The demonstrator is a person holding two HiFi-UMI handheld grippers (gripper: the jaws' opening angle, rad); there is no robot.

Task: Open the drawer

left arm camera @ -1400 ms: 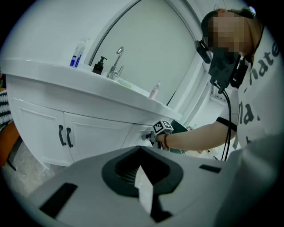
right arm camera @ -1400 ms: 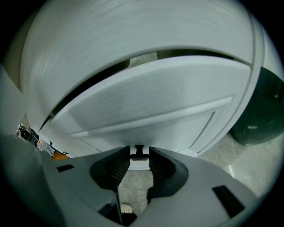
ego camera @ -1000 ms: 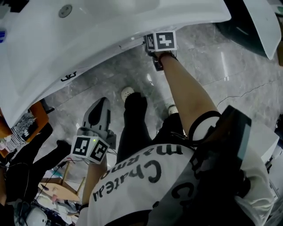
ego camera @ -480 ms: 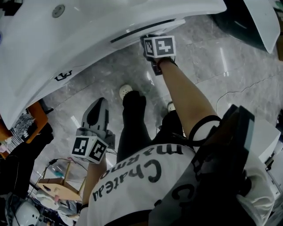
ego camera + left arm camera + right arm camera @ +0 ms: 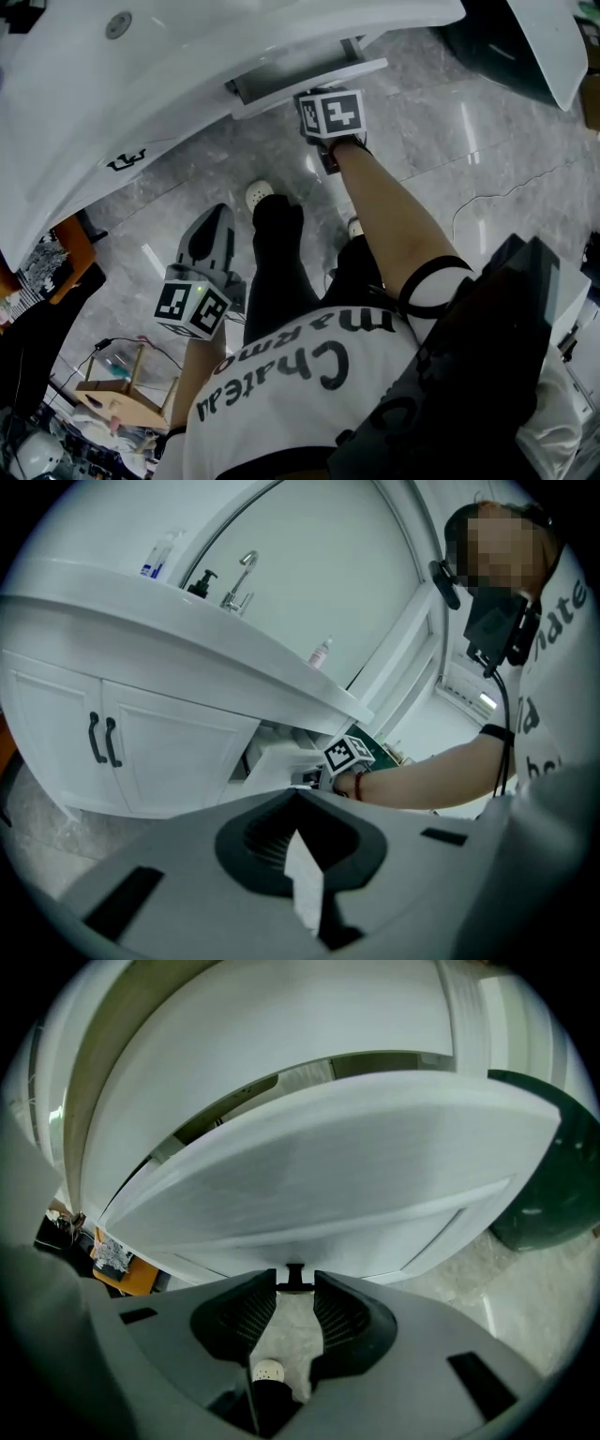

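A white drawer [image 5: 309,82] sticks partly out from under the white vanity top [image 5: 141,84]. In the right gripper view its broad front panel [image 5: 319,1166] fills the middle, and a gap shows above it. My right gripper [image 5: 323,101] is at the drawer front, shut on the small black handle [image 5: 294,1279] between its tips. The left gripper [image 5: 208,234] hangs lower left over the floor, away from the vanity, with its jaws together and nothing in them. In the left gripper view the drawer [image 5: 272,761] and the right gripper [image 5: 314,778] show from the side.
Two white cabinet doors with black handles [image 5: 101,741] stand left of the drawer, and a tap [image 5: 239,578] rises from the basin above. A dark green bin [image 5: 553,1176] sits right of the vanity. My legs and a white shoe [image 5: 260,195] are below. A wooden stool [image 5: 117,394] stands lower left.
The drawer has slid out from under the vanity top, with the right gripper drawing back on its handle. The left gripper has barely shifted.
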